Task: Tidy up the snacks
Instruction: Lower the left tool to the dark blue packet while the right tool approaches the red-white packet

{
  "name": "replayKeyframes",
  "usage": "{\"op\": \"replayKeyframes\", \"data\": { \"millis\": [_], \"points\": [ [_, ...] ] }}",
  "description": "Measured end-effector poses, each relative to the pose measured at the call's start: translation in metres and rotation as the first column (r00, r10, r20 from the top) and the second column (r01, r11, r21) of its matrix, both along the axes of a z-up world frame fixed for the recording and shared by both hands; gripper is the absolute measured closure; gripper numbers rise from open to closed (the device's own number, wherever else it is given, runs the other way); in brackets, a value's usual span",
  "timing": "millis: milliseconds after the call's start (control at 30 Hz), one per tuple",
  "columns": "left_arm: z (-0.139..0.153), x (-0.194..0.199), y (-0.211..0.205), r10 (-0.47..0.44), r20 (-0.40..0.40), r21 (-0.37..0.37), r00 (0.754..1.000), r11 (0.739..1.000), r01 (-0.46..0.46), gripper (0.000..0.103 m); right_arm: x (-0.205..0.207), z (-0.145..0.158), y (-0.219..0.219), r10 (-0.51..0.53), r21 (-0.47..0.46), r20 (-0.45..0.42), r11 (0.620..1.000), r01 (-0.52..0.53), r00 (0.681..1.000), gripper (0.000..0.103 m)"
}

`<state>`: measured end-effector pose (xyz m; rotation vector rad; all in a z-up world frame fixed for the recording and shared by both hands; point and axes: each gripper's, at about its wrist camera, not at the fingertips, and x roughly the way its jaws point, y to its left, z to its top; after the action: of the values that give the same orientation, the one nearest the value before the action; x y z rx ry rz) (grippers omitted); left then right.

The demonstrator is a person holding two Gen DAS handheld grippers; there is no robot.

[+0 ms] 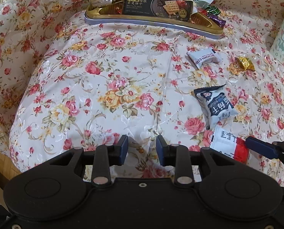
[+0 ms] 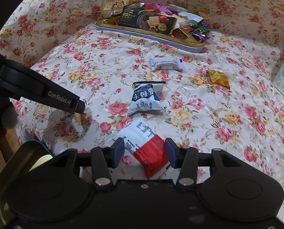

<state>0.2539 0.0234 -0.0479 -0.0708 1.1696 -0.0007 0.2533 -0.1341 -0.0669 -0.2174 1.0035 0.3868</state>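
Red-and-white packet (image 2: 144, 148) lies flat on the floral table (image 2: 208, 114), between the parted pads of the right tongs (image 2: 144, 150); pads not pressing it, so not yet held. Judged light, crinkly, slippery film, soft contents; best pinched across its short width at the middle. Left tongs (image 1: 142, 148) open, empty, over bare cloth. Nearby: blue-white packet (image 2: 146, 99) just beyond, white bar (image 2: 165, 63) and gold candy (image 2: 218, 78) farther on, well apart. Gold tray (image 2: 180, 42) at far edge, already heaped, little free room. Left tongs beside the right; path otherwise clear
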Motion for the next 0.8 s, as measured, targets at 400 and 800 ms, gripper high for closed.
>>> {"op": "replayKeyframes", "data": {
  "millis": [400,800],
  "points": [
    [0.006,0.004,-0.006,-0.016,0.014,-0.003,1.0,1.0,0.016,0.063,0.011,-0.006,-0.01,-0.028,0.07,-0.032,0.997,0.03,0.999,0.048],
    [0.011,0.006,-0.013,-0.03,0.017,0.001,0.999,1.0,0.03,0.063,0.002,-0.005,-0.012,0.021,0.046,-0.007,0.999,-0.02,1.0,0.051]
  ]
}}
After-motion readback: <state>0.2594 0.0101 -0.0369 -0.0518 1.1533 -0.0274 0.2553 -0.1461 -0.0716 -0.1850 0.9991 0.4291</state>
